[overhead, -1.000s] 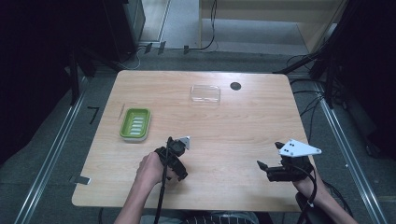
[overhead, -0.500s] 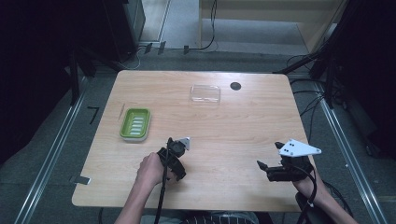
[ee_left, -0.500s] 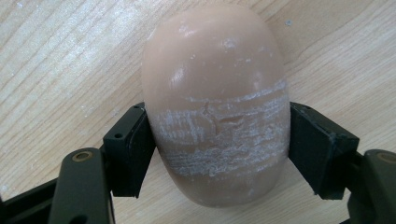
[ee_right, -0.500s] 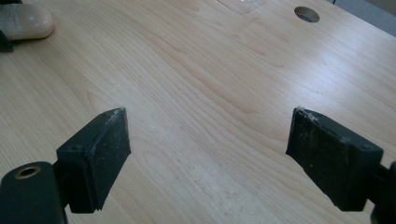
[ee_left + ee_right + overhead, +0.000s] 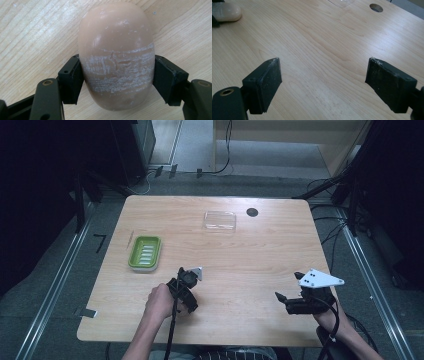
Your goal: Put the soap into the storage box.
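Soap [image 5: 116, 55] clamped in left tongs [image 5: 116, 82] on worktop [image 5: 260, 255]; right tongs [image 5: 323, 85] open, empty. Green dish [image 5: 145, 253] ahead, likely next.

A green tray [image 5: 145, 254] sits near the left edge of the wooden tabletop [image 5: 260, 255], with a thin stick [image 5: 130, 240] just beside it. A clear lid [image 5: 219, 220] lies toward the far edge, near a round hole [image 5: 252, 212].
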